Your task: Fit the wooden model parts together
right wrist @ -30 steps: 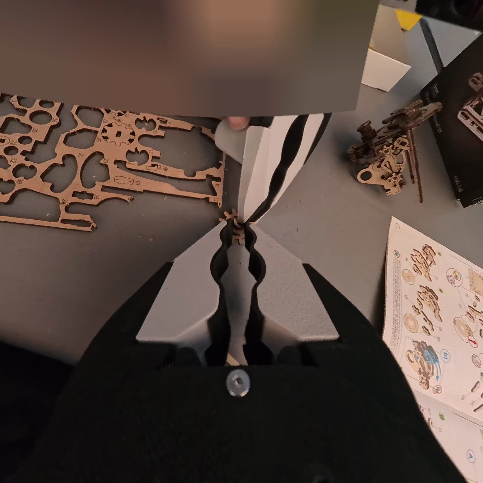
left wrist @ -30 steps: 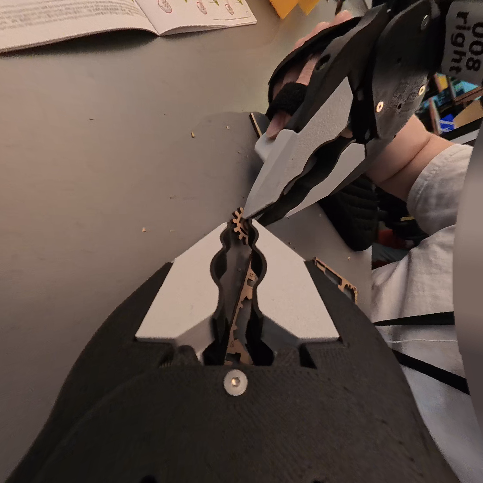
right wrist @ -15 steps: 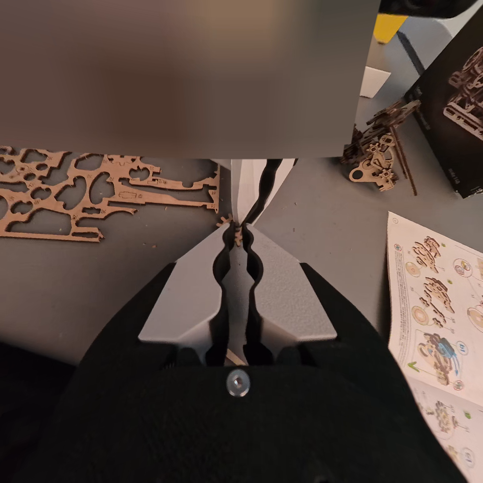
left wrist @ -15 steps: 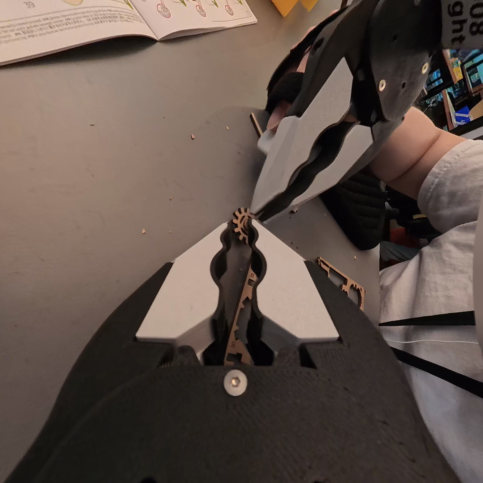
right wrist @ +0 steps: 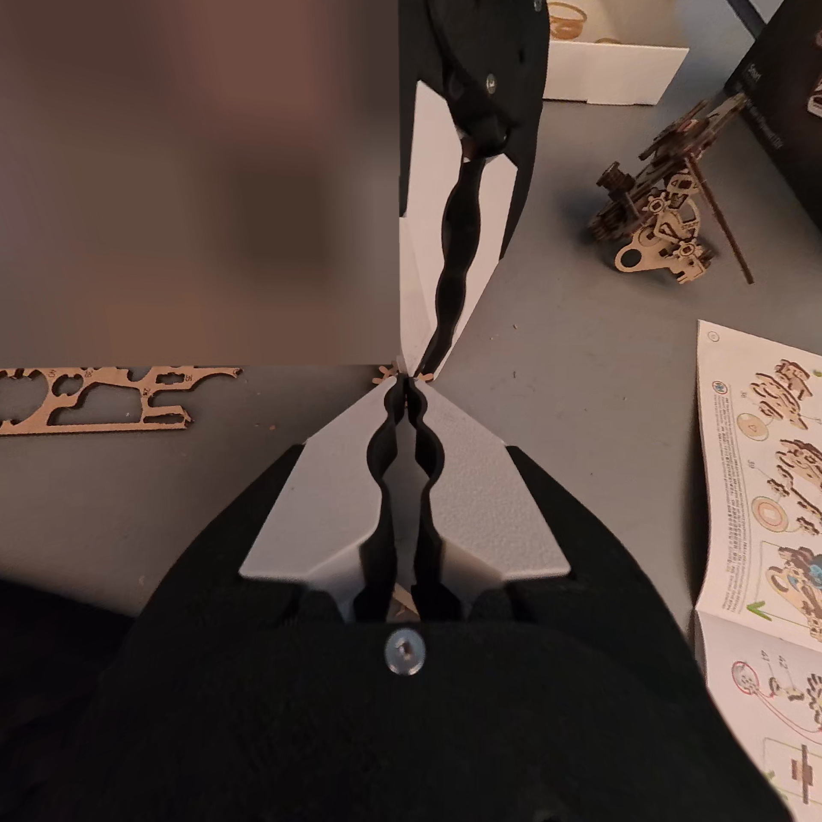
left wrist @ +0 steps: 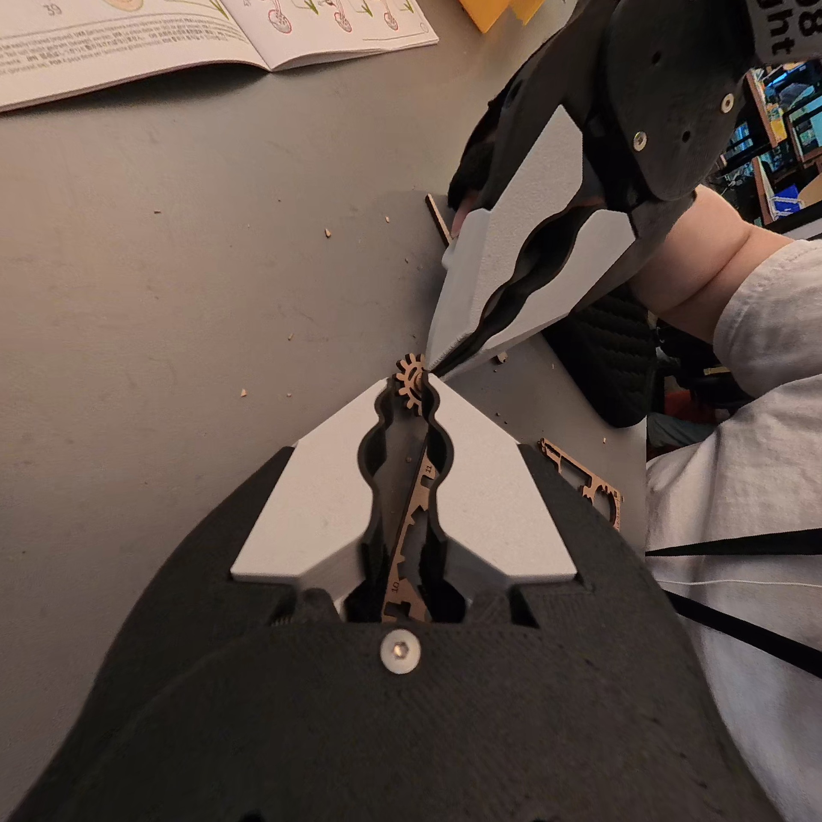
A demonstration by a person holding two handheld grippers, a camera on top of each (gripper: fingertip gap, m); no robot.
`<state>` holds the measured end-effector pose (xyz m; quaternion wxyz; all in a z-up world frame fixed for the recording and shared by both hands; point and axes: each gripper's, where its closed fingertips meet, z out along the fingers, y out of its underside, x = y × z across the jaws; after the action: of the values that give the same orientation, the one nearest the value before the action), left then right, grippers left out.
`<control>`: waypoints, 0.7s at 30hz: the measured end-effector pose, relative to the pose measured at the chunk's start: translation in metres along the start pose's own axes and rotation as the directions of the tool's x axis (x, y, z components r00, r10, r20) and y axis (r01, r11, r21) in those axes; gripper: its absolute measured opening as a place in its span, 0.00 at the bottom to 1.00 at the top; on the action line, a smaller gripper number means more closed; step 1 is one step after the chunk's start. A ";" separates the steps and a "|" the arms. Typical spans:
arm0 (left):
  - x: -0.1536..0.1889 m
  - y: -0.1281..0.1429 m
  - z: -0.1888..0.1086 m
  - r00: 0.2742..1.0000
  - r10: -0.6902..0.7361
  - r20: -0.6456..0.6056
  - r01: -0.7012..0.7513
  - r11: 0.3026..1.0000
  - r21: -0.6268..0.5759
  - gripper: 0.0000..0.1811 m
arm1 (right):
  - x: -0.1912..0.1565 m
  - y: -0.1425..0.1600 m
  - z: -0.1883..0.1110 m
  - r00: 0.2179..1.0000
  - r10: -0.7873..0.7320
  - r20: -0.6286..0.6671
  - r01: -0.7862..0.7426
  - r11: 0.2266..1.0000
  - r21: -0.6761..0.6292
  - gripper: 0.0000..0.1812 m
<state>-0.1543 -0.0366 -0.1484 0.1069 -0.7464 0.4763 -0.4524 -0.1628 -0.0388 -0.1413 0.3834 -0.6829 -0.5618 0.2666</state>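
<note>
Pale laser-cut wood is sitting right at centre frame in the left wrist view: a small toothed gear [left wrist: 410, 383] is being pinched at the very tips of the left gripper [left wrist: 411, 387], jaws pressed in on it, teeth sticking up above the fingertips. Coming in from the upper right, the right gripper [left wrist: 429, 365] is meeting it tip to tip, its jaws drawn together to a thin slit; whether it is gripping a tiny part at the gear's hub I cannot tell. A person's hand [left wrist: 694, 271] and white sleeve are showing behind it at the right edge.

Below the left gripper, a strip of the punched-out wooden sheet [left wrist: 582, 482] is lying on the grey table [left wrist: 178, 267], and an open instruction booklet [left wrist: 178, 40] is lying along the top edge.

Switching to the right wrist view: the right gripper [right wrist: 405, 383] is closed at centre, the gear's [right wrist: 386, 373] teeth peeking out either side of the meeting tips. The wooden sheet [right wrist: 89, 400] is lying at the left, a part-built wooden model [right wrist: 658, 218] is standing at upper right, and the booklet [right wrist: 765, 489] is filling the right edge.
</note>
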 end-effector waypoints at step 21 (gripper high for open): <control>0.000 0.000 0.000 0.998 0.044 0.053 -0.044 0.999 -0.006 0.05 | -0.001 0.004 0.000 0.998 -0.057 -0.040 0.057 0.998 -0.003 0.01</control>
<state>-0.1538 -0.0370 -0.1483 0.1275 -0.7477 0.4908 -0.4288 -0.1611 -0.0405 -0.1448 0.4017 -0.6722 -0.5733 0.2412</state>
